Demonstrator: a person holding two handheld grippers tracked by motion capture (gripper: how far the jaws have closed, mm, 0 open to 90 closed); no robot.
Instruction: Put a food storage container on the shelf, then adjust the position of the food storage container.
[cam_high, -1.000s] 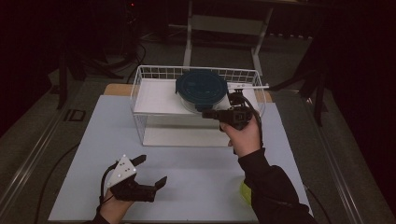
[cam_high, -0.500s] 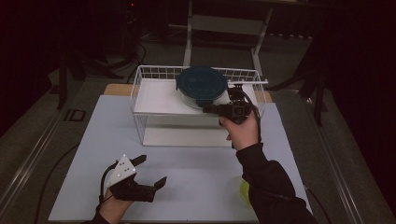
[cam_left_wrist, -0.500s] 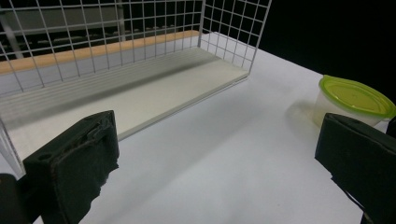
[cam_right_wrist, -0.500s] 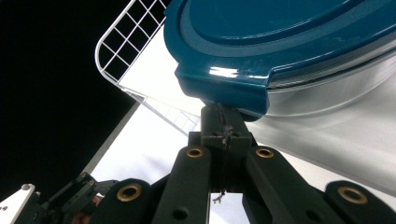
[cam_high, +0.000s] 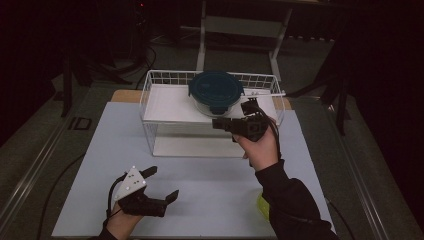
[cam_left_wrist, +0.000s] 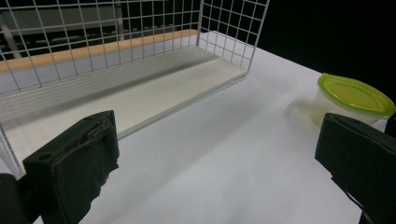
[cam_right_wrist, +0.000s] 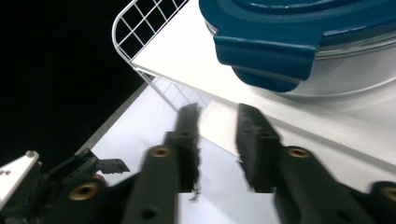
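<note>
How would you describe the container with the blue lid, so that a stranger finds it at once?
At the table's far end stands a white wire rack with a raised white shelf. On that shelf, right of middle, sits the clear round container. Its dark blue clip-on lid distinguishes it from the green-lidded tub down on the table.

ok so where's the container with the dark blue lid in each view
High view: the blue-lidded container sits top centre on the wire rack's upper shelf, just beyond the right gripper.
Left gripper view: the container is outside this picture.
Right gripper view: the container fills the top right, its lid tab just above the parted, empty jaws.
Shared landmark: the white wire rack.
</note>
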